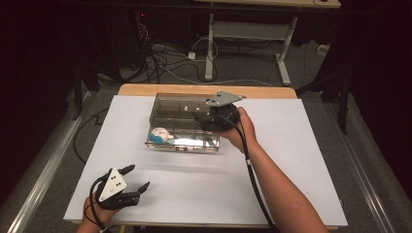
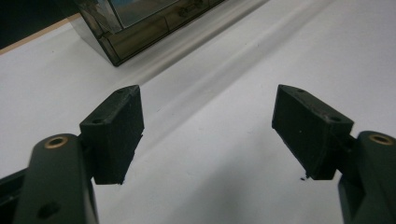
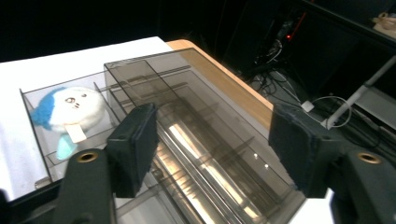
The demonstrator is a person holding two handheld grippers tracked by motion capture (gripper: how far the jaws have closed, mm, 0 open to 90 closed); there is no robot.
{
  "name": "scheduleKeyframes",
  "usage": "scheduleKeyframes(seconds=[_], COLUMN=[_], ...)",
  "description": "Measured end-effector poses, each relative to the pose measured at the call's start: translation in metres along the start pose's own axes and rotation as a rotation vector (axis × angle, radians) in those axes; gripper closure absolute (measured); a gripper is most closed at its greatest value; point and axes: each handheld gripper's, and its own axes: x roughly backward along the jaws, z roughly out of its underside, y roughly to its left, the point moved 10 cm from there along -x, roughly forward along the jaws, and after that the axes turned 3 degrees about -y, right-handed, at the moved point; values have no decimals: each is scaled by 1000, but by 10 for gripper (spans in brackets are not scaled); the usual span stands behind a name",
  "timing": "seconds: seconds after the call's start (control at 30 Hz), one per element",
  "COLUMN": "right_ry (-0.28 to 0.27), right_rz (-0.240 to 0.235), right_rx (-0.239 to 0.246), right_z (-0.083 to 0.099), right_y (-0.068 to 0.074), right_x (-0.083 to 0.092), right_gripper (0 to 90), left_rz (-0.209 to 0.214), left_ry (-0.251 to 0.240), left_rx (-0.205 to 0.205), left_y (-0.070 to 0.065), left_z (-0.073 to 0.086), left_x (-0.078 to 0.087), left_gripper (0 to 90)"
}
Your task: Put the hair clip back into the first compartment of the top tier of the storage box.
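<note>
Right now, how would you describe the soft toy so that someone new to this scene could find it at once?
Start at the white table and find the clear plastic box with dividers near its far edge. The soft toy sits in the box's near left corner compartment. It is a round white plush with a blue patch and a small drawn face, the one soft, coloured thing in the smoky clear box.
</note>
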Motion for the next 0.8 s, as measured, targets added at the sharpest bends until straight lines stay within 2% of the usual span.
scheduleKeyframes(seconds=[0.27,0.5,0.63,0.8], right_ry=[-25,-29,-18,-23], right_rz=[41,60,92,93], right_rx=[-18,-28,-10,-11], right_z=[1,4,7,9], right_y=[-7,-13,-17,-19], right_x=[9,16,19,25], right_gripper=[208,167,159,164], left_rz=[0,0,-1,-2], left_ry=[-1,-2,-1,1], left_rx=[2,2,1,0], left_y=[0,0,0,0], left_z=[0,0,0,0], left_x=[0,0,0,0], left_gripper=[243,243,243,243])
